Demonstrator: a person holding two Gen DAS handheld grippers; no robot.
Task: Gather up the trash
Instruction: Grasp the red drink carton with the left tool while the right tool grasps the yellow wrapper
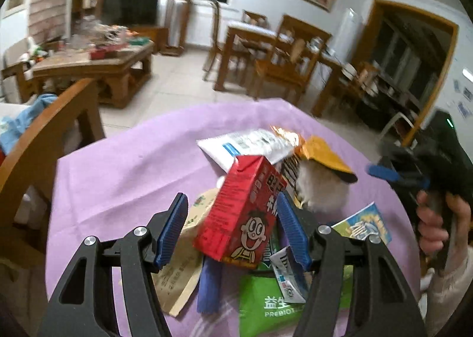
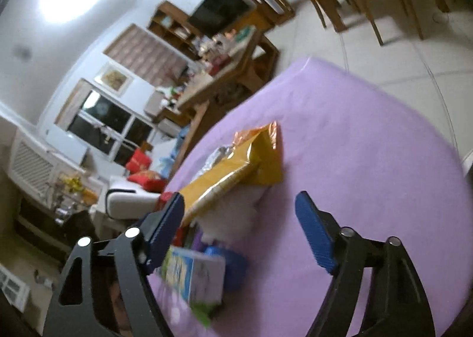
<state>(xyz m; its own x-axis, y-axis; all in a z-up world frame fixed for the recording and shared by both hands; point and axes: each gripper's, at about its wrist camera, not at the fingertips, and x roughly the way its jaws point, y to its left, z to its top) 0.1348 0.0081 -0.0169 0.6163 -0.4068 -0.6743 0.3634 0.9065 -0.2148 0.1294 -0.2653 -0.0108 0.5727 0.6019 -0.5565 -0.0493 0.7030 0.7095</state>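
A pile of trash lies on the purple-covered table (image 1: 124,177). My left gripper (image 1: 232,229) is open around a tilted red drink carton (image 1: 241,212); only its right pad seems to touch it. Under it lie a tan paper pouch (image 1: 177,275), a green bag (image 1: 266,304), a white packet (image 1: 248,144), a yellow snack bag (image 1: 325,156) and a blue-yellow packet (image 1: 363,224). My right gripper (image 2: 241,229) is open and empty, near the yellow snack bag (image 2: 233,174) and a small blue-yellow box (image 2: 195,277). It also shows at the right of the left wrist view (image 1: 396,174).
A wooden chair back (image 1: 44,135) stands at the table's left edge. Beyond are a cluttered coffee table (image 1: 97,61), a dining table with chairs (image 1: 266,50) and tiled floor. The purple cloth (image 2: 369,159) lies bare right of the pile.
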